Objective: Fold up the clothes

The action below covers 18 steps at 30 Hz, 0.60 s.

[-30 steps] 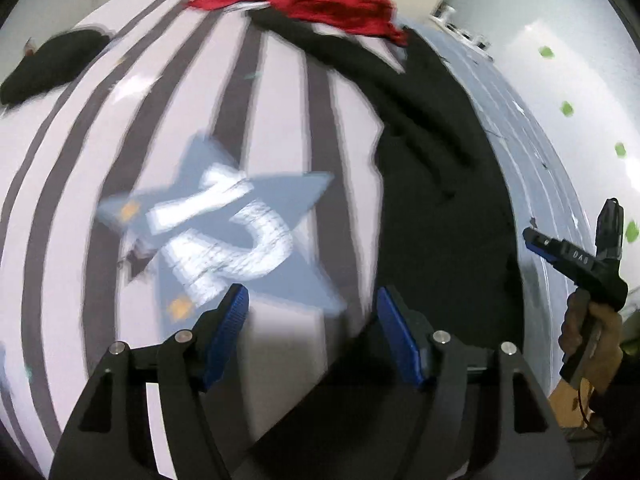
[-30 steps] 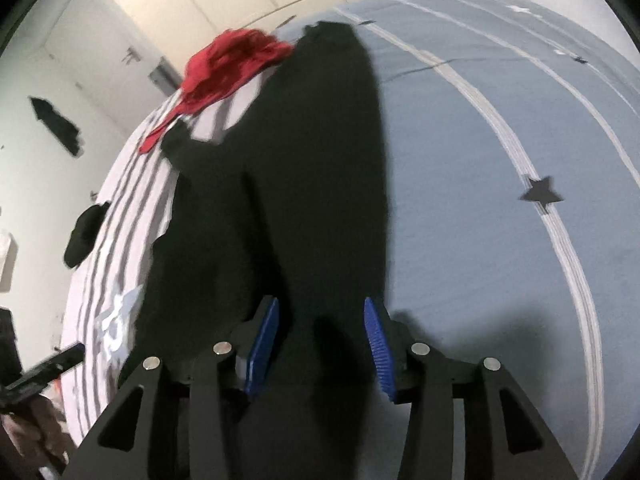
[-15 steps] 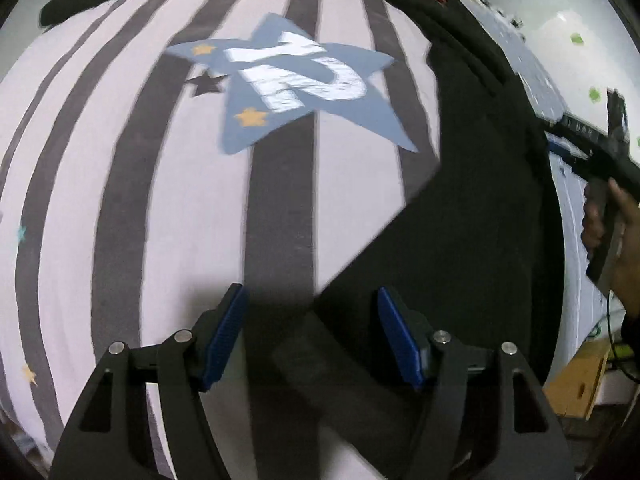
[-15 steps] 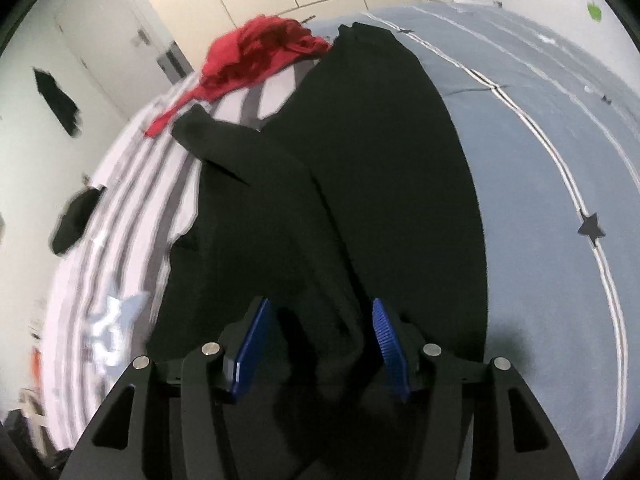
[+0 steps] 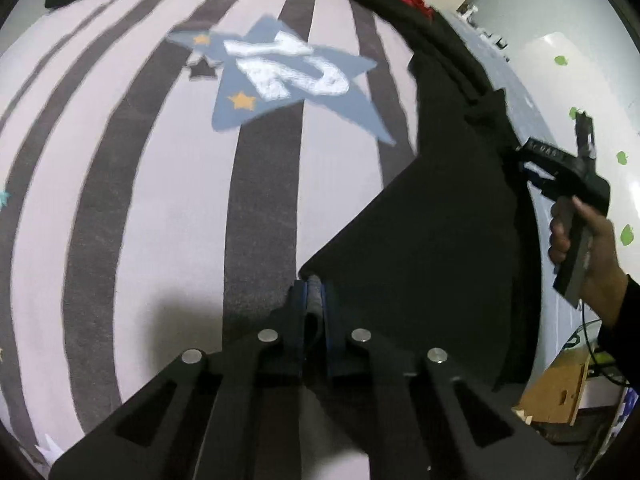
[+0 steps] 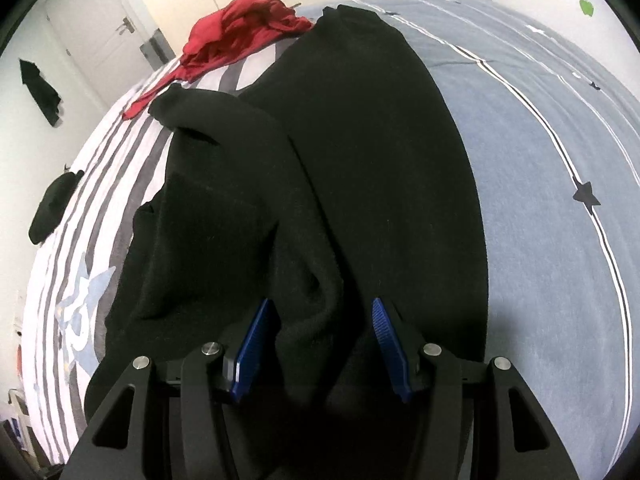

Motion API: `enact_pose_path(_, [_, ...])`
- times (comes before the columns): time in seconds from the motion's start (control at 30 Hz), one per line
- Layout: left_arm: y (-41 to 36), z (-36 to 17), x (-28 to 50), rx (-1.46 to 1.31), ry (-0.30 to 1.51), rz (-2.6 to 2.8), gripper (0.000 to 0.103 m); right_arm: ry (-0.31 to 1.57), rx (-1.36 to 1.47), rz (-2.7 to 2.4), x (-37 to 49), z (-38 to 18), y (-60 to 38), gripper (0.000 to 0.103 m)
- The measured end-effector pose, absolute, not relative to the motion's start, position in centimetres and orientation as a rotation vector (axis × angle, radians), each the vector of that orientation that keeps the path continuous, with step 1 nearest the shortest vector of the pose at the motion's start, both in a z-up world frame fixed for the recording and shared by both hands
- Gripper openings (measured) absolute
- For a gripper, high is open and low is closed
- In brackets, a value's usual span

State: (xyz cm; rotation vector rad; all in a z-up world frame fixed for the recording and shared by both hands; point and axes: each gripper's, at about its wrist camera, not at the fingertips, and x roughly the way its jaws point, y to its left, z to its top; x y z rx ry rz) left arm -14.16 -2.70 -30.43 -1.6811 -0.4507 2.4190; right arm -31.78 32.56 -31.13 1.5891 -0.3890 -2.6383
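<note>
A long black garment (image 6: pixel 352 152) lies lengthwise on the bed, also seen in the left wrist view (image 5: pixel 440 220). My left gripper (image 5: pixel 314 292) is shut on a near corner of the black garment and holds it lifted, so the cloth stretches up to the right. My right gripper (image 6: pixel 320 332) is open, its blue pads on either side of a raised fold of the same garment. It also shows in the left wrist view (image 5: pixel 560 168), held by a hand at the garment's right edge.
A red garment (image 6: pixel 240 32) lies bunched at the far end of the bed. A small black item (image 6: pixel 52 208) lies at the bed's left edge. The bedcover is striped with a blue star print (image 5: pixel 296 88) on the left and plain blue (image 6: pixel 540 140) on the right. A cardboard box (image 5: pixel 556 392) stands beside the bed.
My left gripper has closed on the garment's near corner and lifted it. My right gripper has moved closer over the garment's near end and stays open.
</note>
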Motion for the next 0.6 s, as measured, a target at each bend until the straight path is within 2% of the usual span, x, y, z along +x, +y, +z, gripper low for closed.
enact_pose_path(0.13, [-2.0,-24.8,-14.0,-1.476,-0.357,2.516,0.004,-0.402,1.555,-2.646,-31.4,-29.7,33.1,0.049])
enact_pose_path(0.3, [5.9,-18.4,-13.0,-1.216,-0.281,2.349,0.004,-0.402,1.51,-2.656,-30.8,-27.8,34.1,0.049])
enact_pose_path(0.47, [17.5,-20.8,-11.4,-1.205,-0.236,2.061,0.005,-0.435,1.48,-2.672,-29.5,-25.7,36.7,0.049])
enact_pose_path(0.6, [20.1,-22.9,-9.8,-1.298,-0.179,1.958,0.017,-0.475,1.48,-2.678,-27.7,-24.4,39.1,0.049])
